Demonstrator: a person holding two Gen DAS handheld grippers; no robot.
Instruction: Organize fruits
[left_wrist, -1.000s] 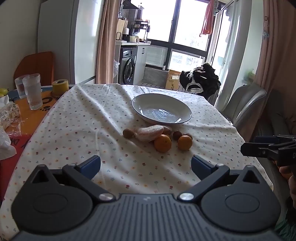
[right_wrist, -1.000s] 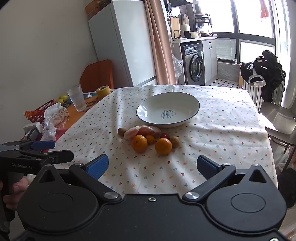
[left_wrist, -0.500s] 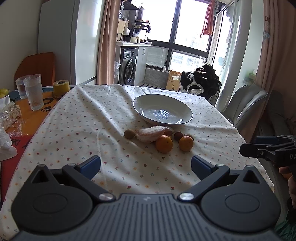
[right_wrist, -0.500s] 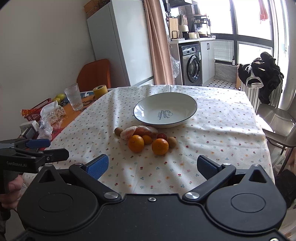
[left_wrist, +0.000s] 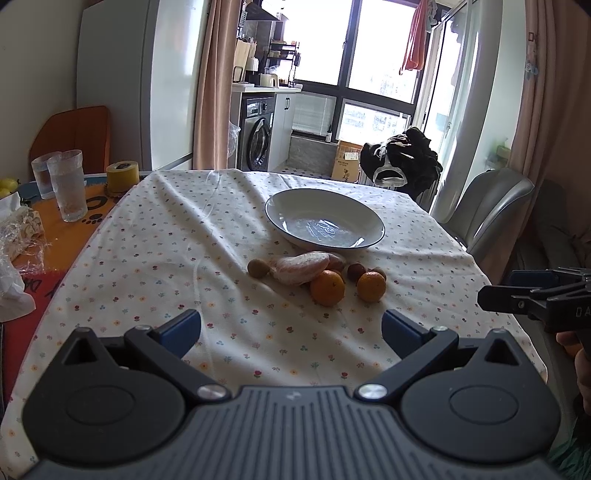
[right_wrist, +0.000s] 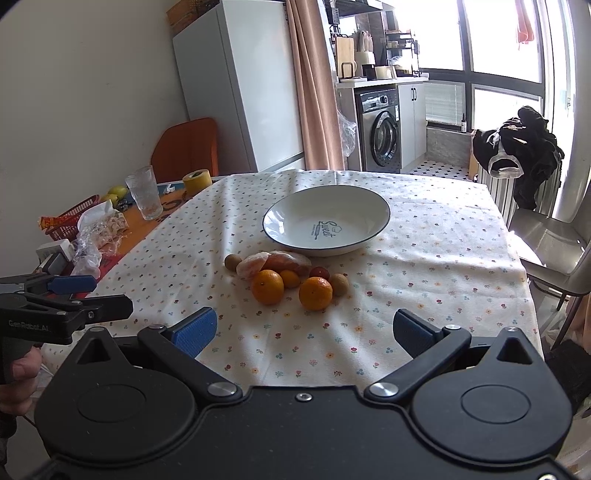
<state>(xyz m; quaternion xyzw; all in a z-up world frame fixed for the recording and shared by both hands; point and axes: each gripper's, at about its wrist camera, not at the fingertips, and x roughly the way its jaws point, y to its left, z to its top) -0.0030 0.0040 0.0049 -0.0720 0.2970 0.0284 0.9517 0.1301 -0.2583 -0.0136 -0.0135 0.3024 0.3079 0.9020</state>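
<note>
Hovering over the table's near edge, the left gripper (left_wrist: 291, 328) and right gripper (right_wrist: 304, 330) both have fingers spread wide, holding nothing. Fruits (right_wrist: 288, 275) cluster mid-table on the tablecloth (right_wrist: 424, 266), just beside an empty plate (right_wrist: 327, 225).

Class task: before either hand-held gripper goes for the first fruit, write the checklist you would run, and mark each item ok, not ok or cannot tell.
1. Left hand-held gripper open, holding nothing: ok.
2. Right hand-held gripper open, holding nothing: ok.
3. Bowl upright, nothing in it: ok.
4. Fruits grouped on the tablecloth in front of the bowl: ok.
5. Two mandarins nearest, unobstructed: ok.
6. Fruit firmness: cannot tell.
</note>
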